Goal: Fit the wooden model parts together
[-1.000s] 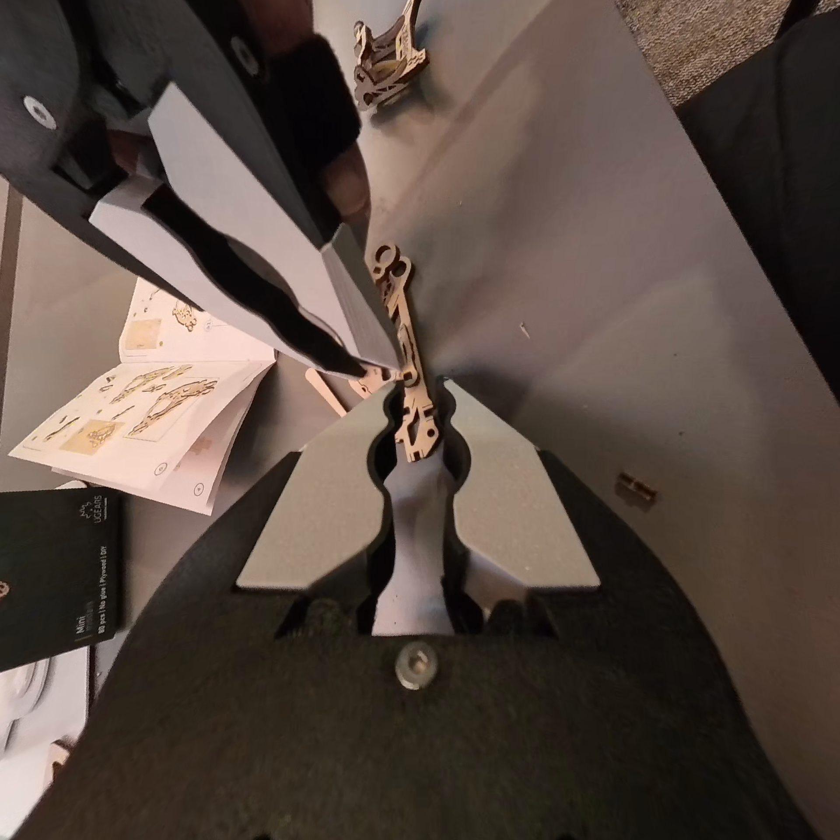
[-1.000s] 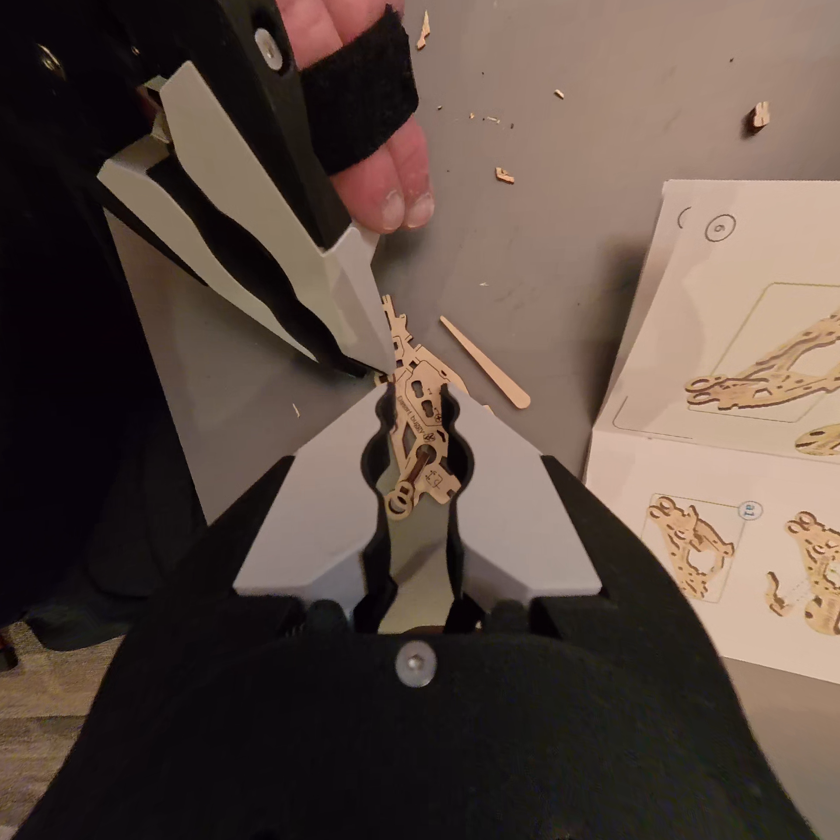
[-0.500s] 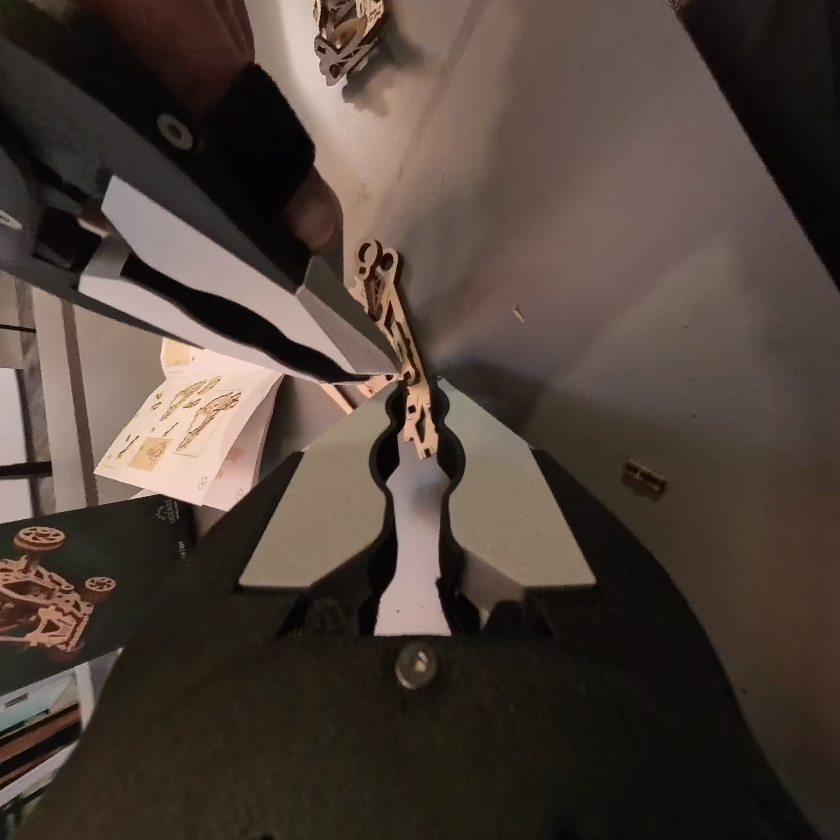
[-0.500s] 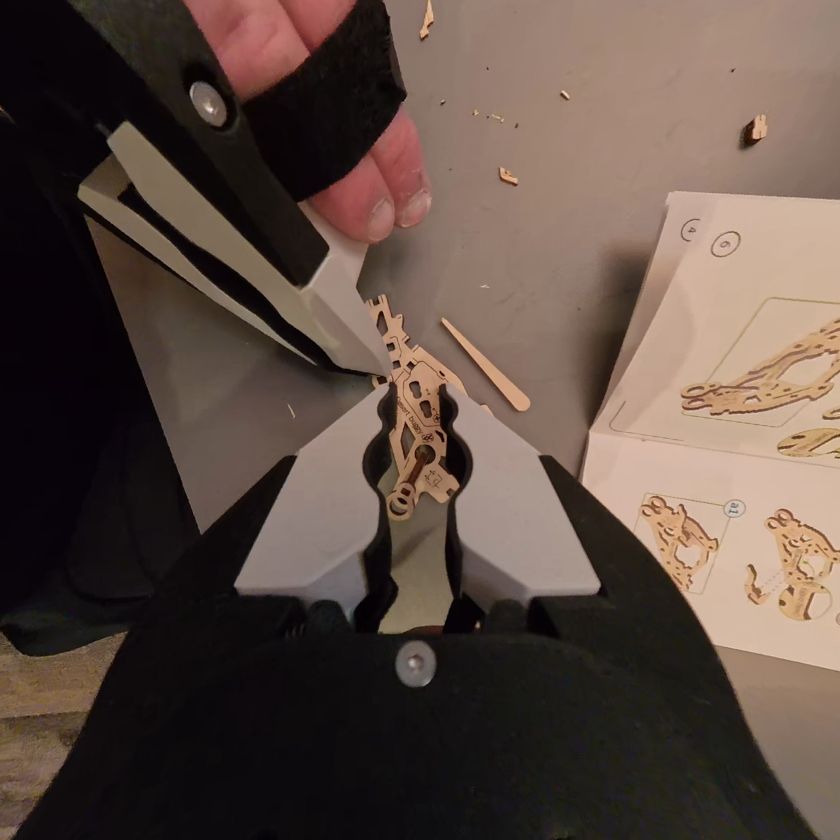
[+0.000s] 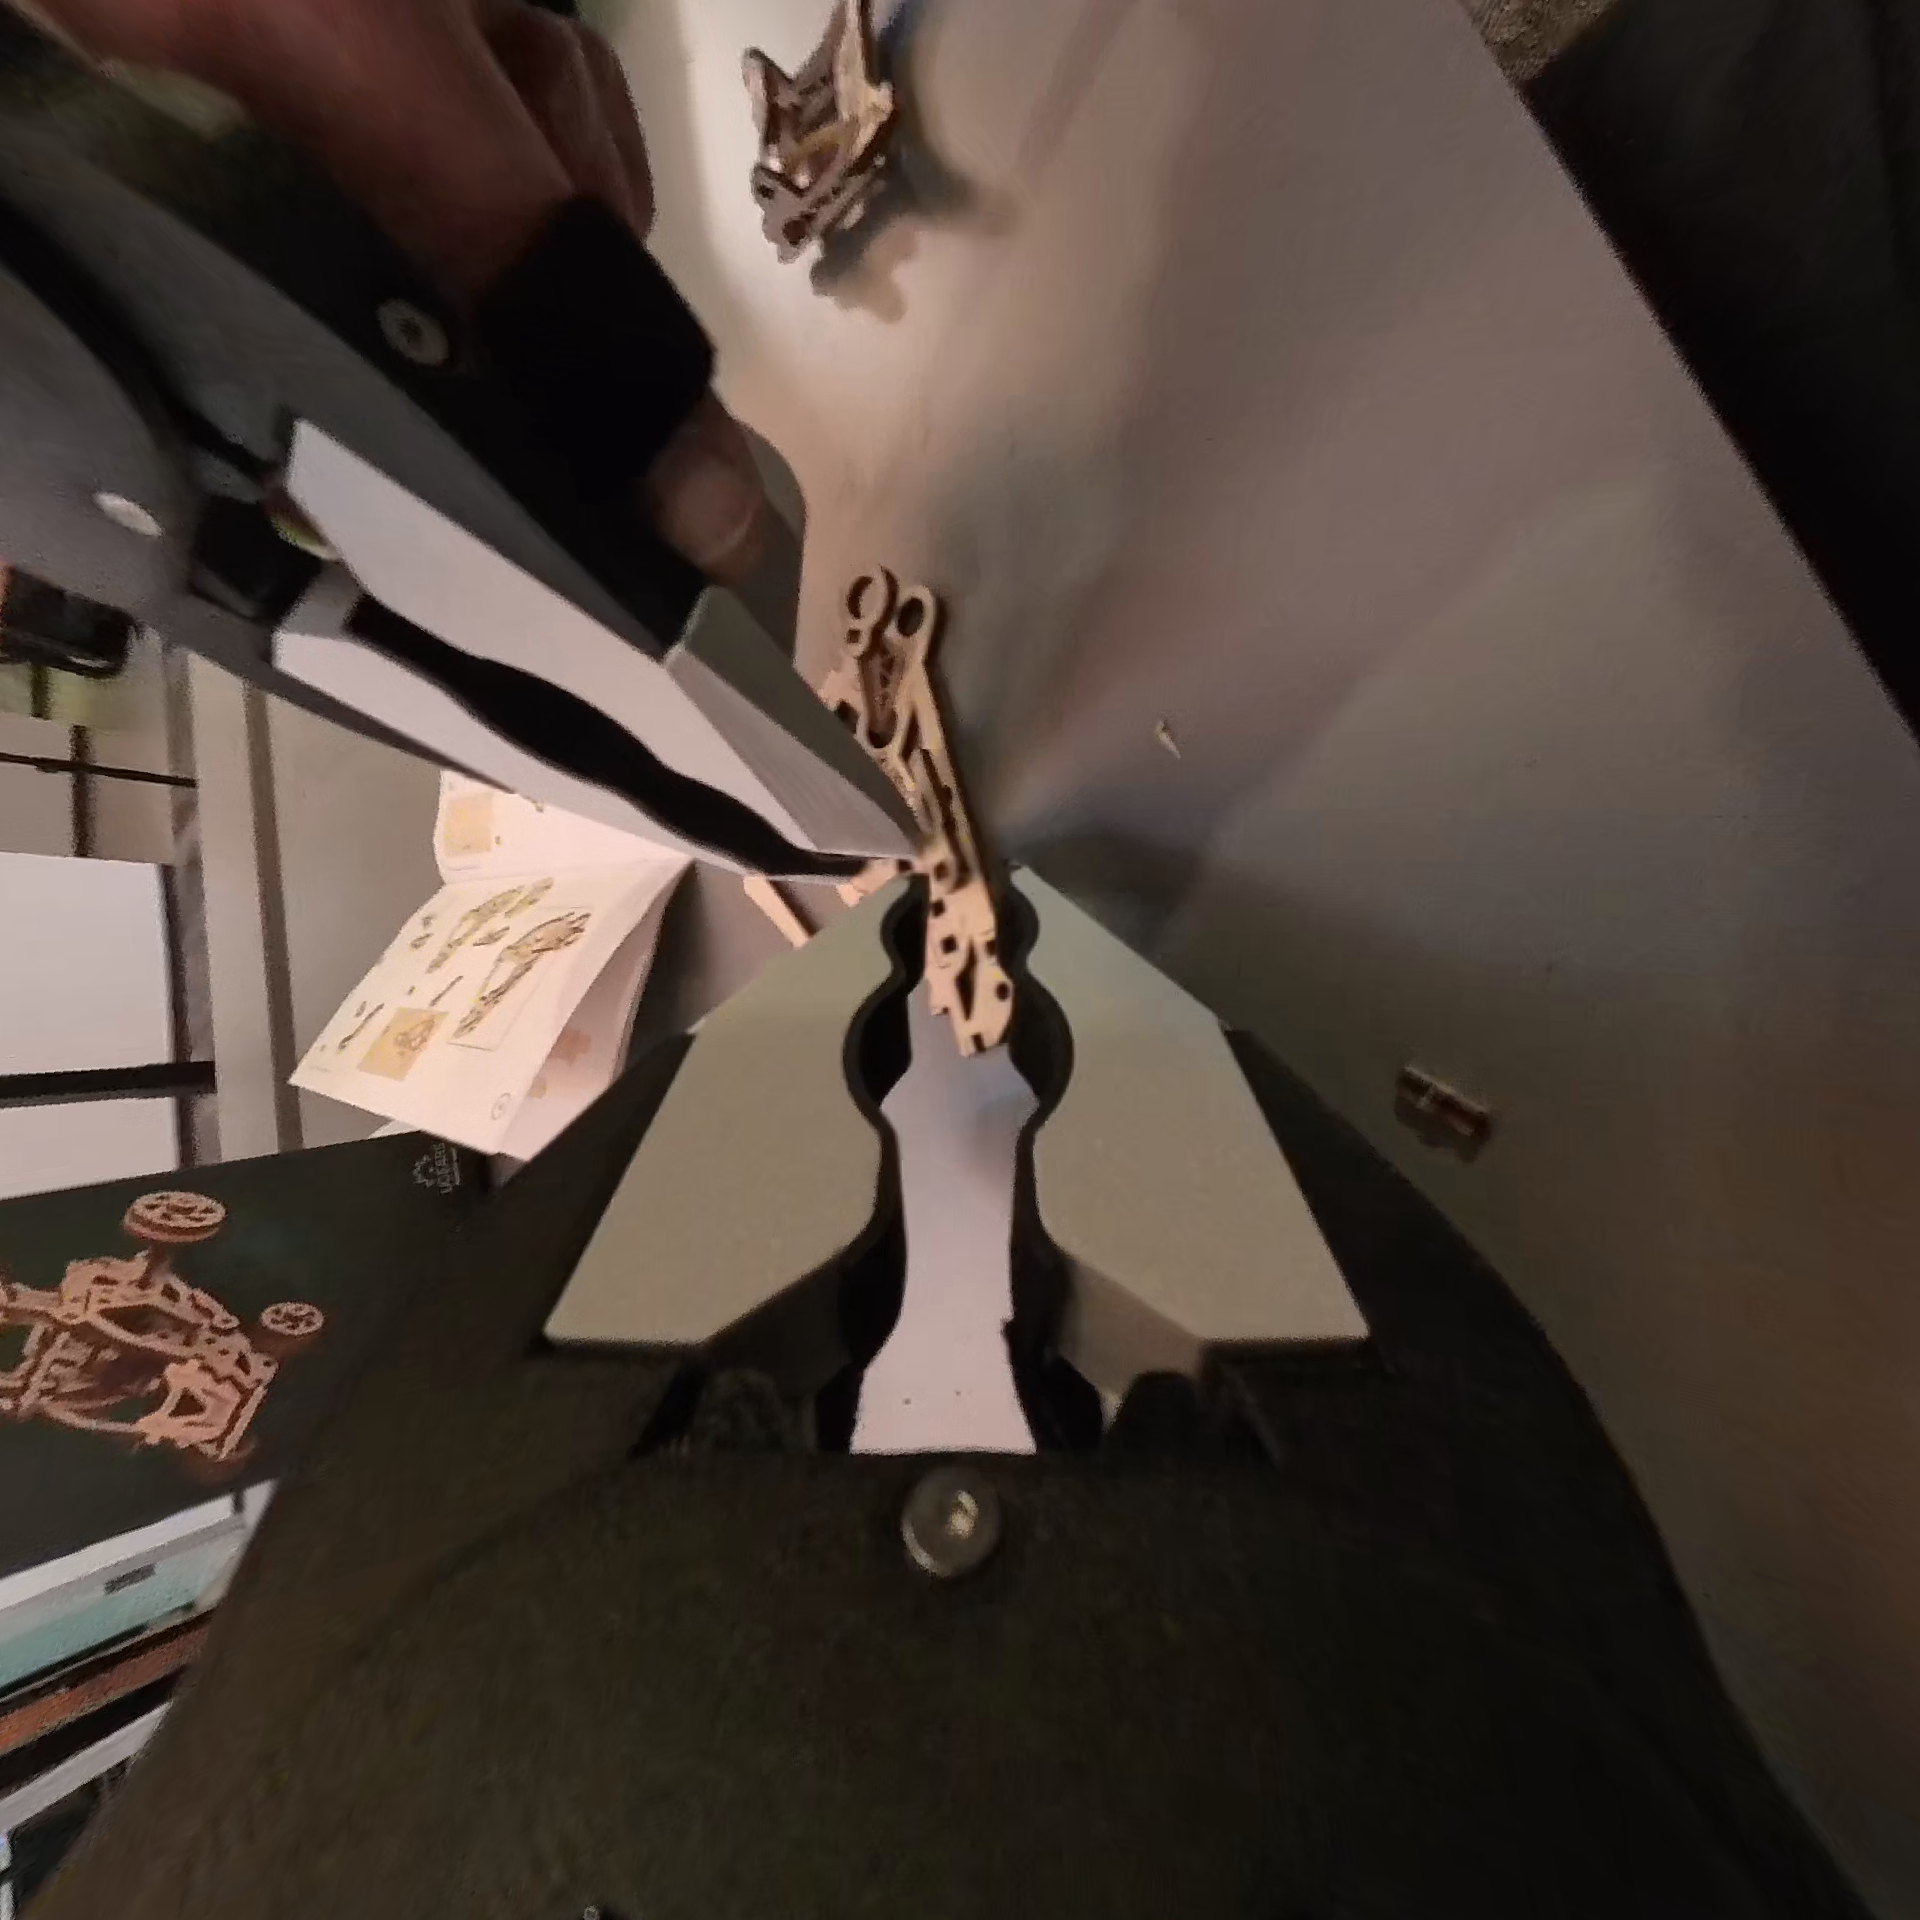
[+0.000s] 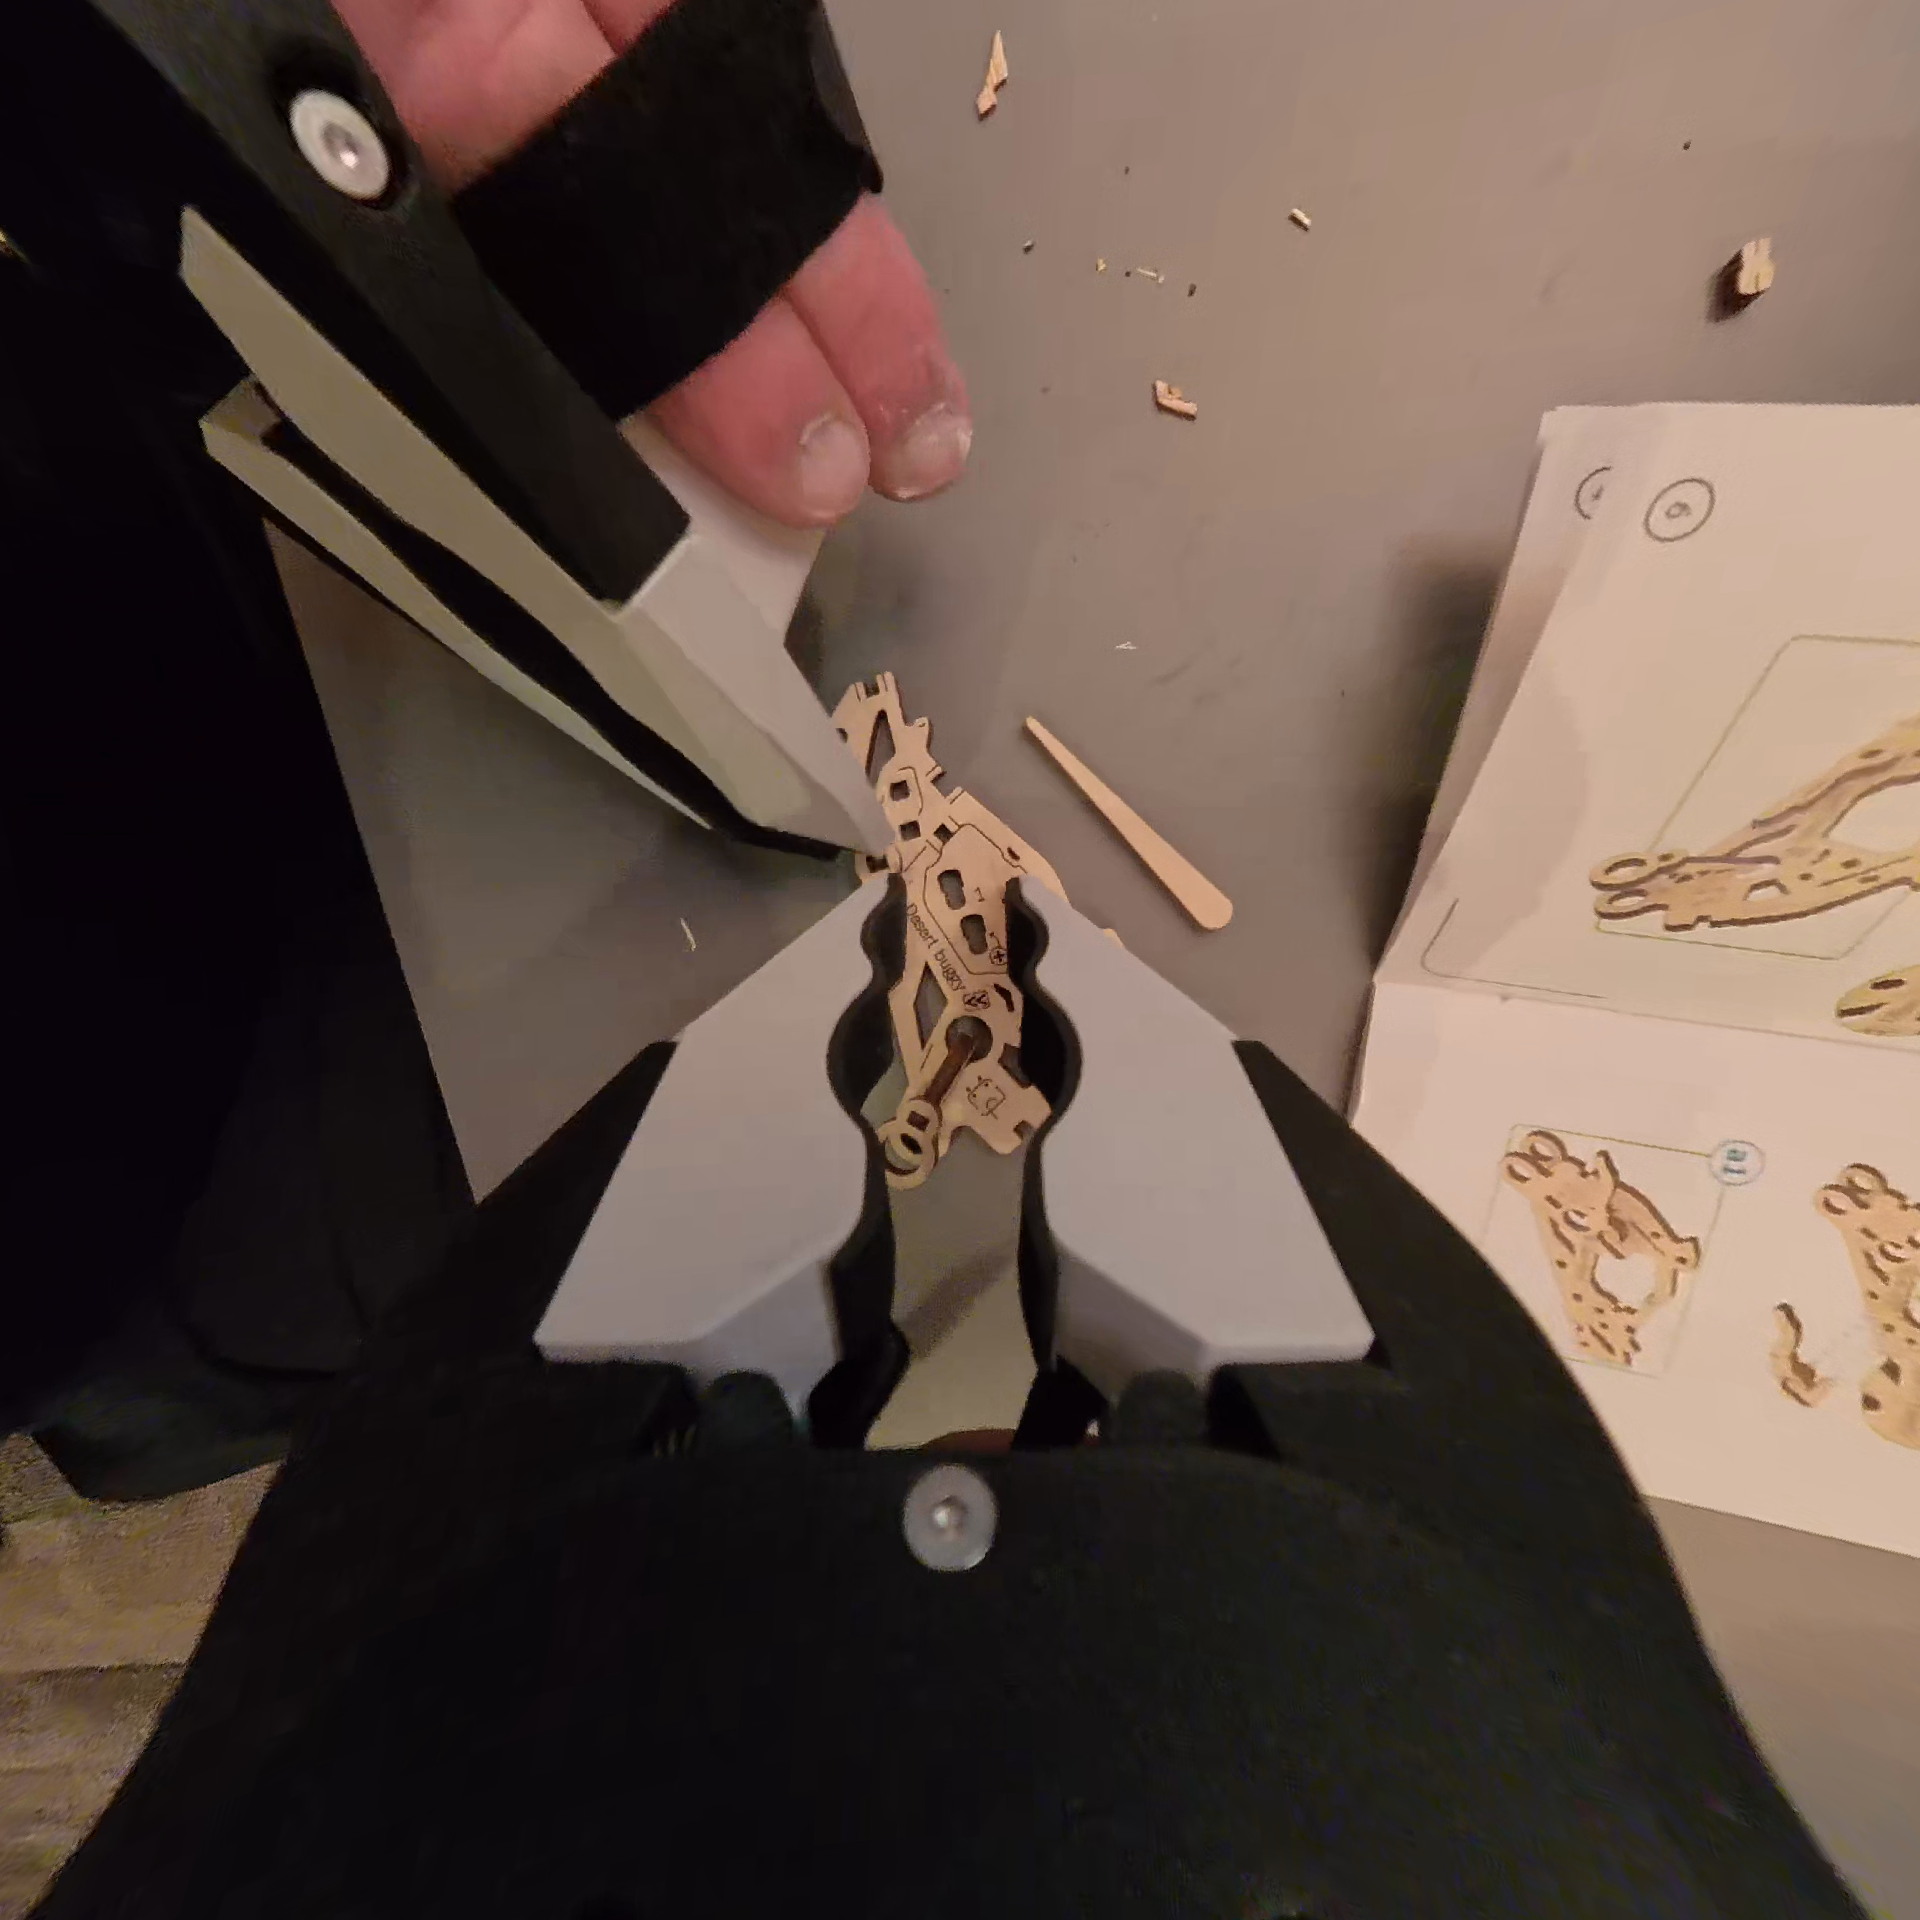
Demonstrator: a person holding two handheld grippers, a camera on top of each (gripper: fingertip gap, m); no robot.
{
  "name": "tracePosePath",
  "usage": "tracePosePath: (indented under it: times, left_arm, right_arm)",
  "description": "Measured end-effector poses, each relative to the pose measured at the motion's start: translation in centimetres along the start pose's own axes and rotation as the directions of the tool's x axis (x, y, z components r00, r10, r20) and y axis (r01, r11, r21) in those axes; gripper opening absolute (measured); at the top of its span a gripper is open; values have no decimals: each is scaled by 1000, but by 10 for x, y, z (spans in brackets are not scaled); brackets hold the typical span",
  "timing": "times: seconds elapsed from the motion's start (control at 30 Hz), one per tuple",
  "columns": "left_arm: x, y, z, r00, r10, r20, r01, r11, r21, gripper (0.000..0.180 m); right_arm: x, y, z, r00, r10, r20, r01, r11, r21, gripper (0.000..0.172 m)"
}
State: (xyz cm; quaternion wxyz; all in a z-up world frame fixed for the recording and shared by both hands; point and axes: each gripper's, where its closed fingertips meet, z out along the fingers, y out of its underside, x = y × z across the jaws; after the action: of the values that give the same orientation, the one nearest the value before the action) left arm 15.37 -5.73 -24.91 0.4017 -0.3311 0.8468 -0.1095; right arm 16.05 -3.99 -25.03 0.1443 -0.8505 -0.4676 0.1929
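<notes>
While both grippers meet over a grey table, each wrist camera looks along its own pair of grey fingers
Setting: grey table (image 6: 1351,312) scattered with small wood chips
Wooden model part: flat, pale laser-cut plywood piece (image 6: 961,966) full of slots and holes, held up off the table between the two grippers; a short dark pin sits in a hole at its near end
Right gripper: right gripper (image 6: 951,904) pinches the wooden model part, its fingertips pressing on the piece from left and right; the ringed end of the piece lies back between the fingers
Left gripper: in its own view, left gripper (image 5: 961,894) has its jaws narrowly apart with one end of the same piece (image 5: 966,935) between the tips; whether the pads press on it cannot be told, as that view is blurred
Hand: fingers (image 6: 831,343) under a black strap grip the left gripper's body at far left
Wooden stick: thin tapered stick (image 6: 1127,826) lies on the table just right of the grippers
Instruction booklet: open white booklet (image 6: 1662,935) with drawings of parts lies at right
Assembled piece: small wooden sub-assembly (image 5: 821,145) stands far off on the table
Box: dark box (image 5: 156,1330) picturing a wooden vehicle lies at near left in the left view
</notes>
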Motion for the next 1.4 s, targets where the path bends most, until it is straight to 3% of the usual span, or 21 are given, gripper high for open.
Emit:
tracePosePath:
  times: [0.67, 0.93, 0.97, 1.03, 1.3, 1.4]
  left_arm:
    - [4, 2, 1, 996, 89, -5, -89, 994, -62, 8]
    - [3, 4, 2, 998, 53, -28, -54, 997, -58, 6]
    - [3, 4, 2, 998, 58, -21, -59, 996, -63, 6]
    - [3, 4, 2, 998, 61, -17, -62, 996, -63, 6]
    - [-1, -1, -2, 1000, 11, -22, -11, 1000, -17, 4]
    - [-8, 6, -8, 999, -52, -6, 52, 998, -33, 18]
  right_arm:
    - [-3, 1, 1, 999, -33, -7, 33, 999, -25, 21]
    - [0, 1, 1, 997, -58, -40, 56, 997, -50, 20]
    - [7, 2, 2, 994, -75, -84, 70, 996, -57, 3]
    - [6, 1, 1, 995, -68, -75, 65, 997, -51, 0]
    - [-5, -7, -1, 1000, -22, 21, 22, 1000, 15, 17]
    - [6, -11, -20, 999, 46, 22, -47, 996, 82, 25]
